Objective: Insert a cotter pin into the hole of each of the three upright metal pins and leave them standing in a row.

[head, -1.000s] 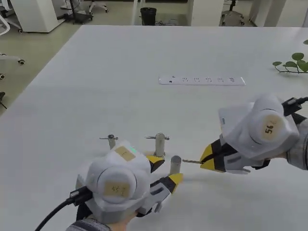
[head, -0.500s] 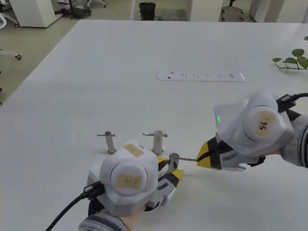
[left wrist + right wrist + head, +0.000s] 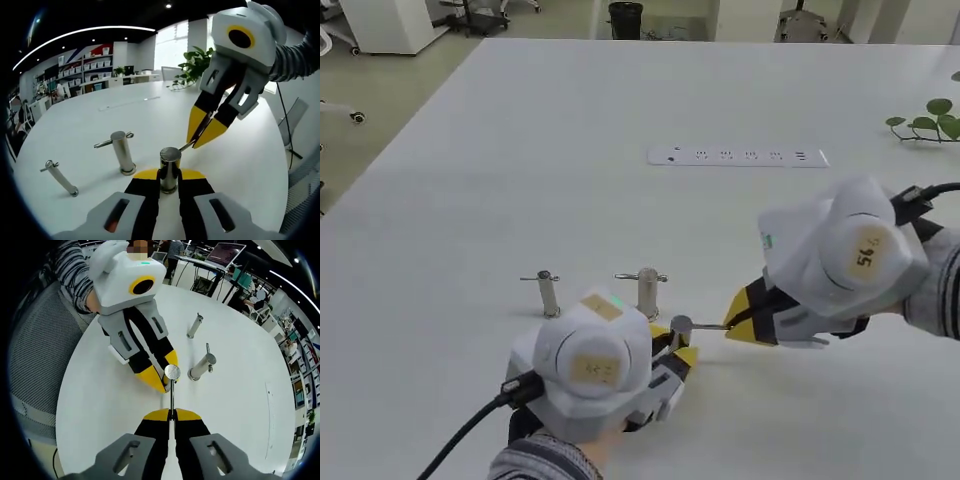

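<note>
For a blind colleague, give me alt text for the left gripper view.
The left gripper clamps an upright metal pin on a white table while the right gripper holds a cotter pin at its head. Beside it, a middle pin and a far pin each carry one.

I record the left gripper [image 3: 675, 349]: rounded white shell, black jaws tipped yellow, tan round label [image 3: 592, 368], green lamp [image 3: 615, 301], thick black cable [image 3: 465, 435]. The right gripper [image 3: 732, 328] matches, its label numbered, digits unclear. Grey striped knit sleeves [image 3: 940, 295] at both wrists.
</note>
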`<state>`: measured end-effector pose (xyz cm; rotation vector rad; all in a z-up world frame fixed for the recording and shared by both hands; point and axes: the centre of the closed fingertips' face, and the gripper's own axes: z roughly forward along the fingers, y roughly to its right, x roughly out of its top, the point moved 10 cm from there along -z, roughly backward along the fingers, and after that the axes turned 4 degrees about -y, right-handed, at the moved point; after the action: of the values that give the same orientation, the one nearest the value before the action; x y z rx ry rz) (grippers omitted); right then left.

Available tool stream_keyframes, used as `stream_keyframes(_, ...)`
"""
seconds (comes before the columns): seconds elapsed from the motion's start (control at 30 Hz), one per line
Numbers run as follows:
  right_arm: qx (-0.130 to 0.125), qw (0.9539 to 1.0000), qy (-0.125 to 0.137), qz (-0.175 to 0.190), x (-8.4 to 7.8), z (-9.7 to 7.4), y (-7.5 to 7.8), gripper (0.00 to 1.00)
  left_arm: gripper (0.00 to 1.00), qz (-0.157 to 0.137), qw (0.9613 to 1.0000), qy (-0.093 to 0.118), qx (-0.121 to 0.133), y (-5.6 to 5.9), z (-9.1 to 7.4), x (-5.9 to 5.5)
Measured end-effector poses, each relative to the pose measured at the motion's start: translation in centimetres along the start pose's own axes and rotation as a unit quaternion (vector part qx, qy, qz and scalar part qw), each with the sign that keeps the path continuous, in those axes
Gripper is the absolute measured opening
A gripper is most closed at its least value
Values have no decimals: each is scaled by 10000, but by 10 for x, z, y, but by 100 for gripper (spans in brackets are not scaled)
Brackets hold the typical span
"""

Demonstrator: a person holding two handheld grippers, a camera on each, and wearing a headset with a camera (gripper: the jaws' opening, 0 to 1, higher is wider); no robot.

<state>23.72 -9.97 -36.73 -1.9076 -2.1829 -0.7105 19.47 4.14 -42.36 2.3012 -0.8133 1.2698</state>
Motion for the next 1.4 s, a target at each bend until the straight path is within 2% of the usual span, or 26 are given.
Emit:
stream_keyframes(0.1, 19, 9999, 100, 10, 2, -2, 0, 0, 10, 17, 10000, -16, -53, -1, 0, 0)
stream_keyframes(0.37, 42, 9999, 128, 14, 9, -3, -1, 0, 10, -30, 10000, -22, -56, 0, 0, -1)
stream_keyframes(0.53, 113, 9995, 186, 219, 9, 0, -1, 0, 10, -157, 9999, -12, 14, 1, 1, -3)
stream_keyframes(0.77, 177, 9967, 226, 762, 12, 6, -2, 0, 10, -367, 9993, -23, 73, 2, 2, -6)
stream_keyframes(0.9, 145, 9968, 207, 753, 13, 6, -3, 0, 10, -434, 9989, -5, 181, 4, 3, -7)
stream_keyframes(0.97, 129, 9959, 230, 866, 14, 7, -3, 0, 10, -436, 9988, -1, 212, 4, 3, -7)
stream_keyframes(1.3, 50, 9963, 277, 809, 17, 10, -4, 0, 10, -429, 9988, -2, 232, 4, 3, -7)
stream_keyframes(1.4, -1, 9964, 258, 808, 18, 7, -3, 5, 10, -434, 9988, -3, 226, 4, 3, -7)
